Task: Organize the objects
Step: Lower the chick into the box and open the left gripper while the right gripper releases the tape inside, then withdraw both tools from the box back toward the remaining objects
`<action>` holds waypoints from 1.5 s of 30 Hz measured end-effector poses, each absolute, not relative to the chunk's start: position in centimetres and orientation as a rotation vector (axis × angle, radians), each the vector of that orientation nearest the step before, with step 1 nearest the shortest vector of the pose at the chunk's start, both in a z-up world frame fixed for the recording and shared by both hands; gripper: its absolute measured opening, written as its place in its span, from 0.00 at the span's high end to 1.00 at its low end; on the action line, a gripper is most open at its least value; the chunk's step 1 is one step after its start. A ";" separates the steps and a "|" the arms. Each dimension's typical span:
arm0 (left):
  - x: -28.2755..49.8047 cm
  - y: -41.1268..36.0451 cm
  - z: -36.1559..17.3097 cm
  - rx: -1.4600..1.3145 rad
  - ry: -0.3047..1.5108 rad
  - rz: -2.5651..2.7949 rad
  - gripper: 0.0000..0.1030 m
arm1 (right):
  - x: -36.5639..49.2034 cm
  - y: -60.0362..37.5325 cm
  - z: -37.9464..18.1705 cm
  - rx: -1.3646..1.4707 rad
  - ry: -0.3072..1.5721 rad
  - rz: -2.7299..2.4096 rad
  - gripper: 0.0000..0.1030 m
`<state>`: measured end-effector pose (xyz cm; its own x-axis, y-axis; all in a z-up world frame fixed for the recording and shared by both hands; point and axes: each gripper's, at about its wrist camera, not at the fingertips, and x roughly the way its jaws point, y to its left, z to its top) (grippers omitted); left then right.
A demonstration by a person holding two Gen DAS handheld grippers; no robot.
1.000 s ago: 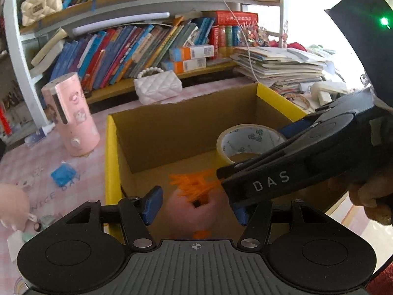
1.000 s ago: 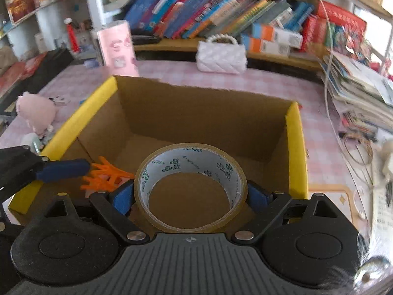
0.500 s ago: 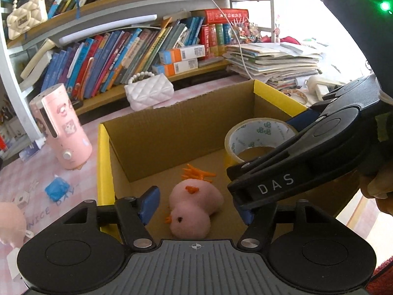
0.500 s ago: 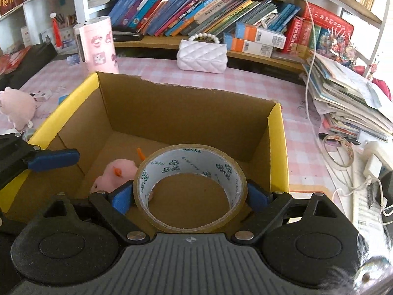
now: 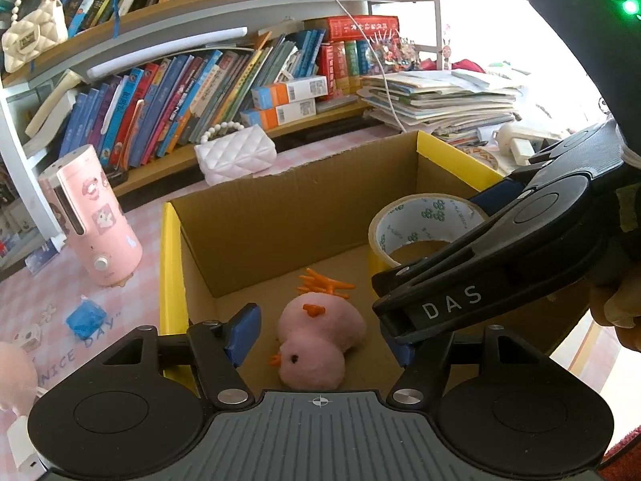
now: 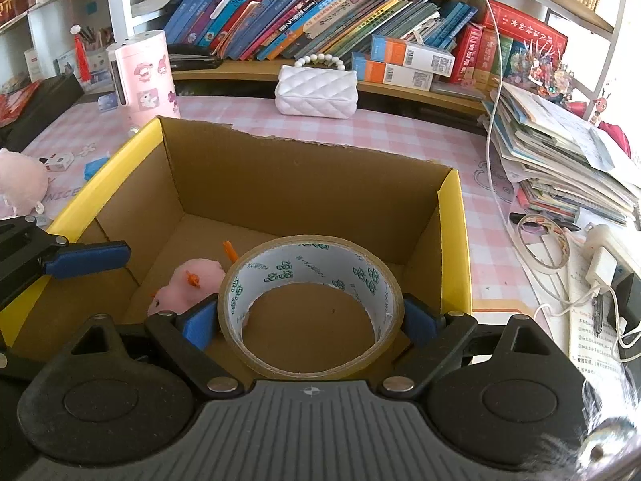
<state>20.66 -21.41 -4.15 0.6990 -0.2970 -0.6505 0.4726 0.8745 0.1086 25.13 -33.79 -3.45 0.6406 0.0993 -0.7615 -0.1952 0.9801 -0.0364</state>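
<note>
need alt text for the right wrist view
The right tongs grip a roll of tape over an open cardboard box, where a pink plush chick lies on the floor.

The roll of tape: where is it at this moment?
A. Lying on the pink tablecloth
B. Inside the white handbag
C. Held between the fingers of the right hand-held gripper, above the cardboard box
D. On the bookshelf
C: the right hand-held gripper clamps the roll of tape by its sides above the cardboard box.
</note>
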 end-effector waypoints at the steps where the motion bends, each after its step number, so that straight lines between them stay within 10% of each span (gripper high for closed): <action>1: 20.6 -21.3 -4.1 0.275 0.672 -0.432 0.34 | 25.1 -33.8 -3.4 -0.118 0.856 0.174 0.11; 7: 19.1 -20.5 -2.9 0.273 0.613 -0.410 0.19 | 23.6 -33.4 -2.6 -0.113 0.774 0.202 0.10; 27: 12.2 -14.6 1.5 0.124 0.457 -0.472 0.18 | 12.3 -32.9 2.0 0.015 0.493 -0.115 0.10; 45: 6.3 -7.0 -0.9 0.120 0.576 -0.438 0.18 | 4.4 -25.7 -1.9 0.048 0.640 -0.208 0.10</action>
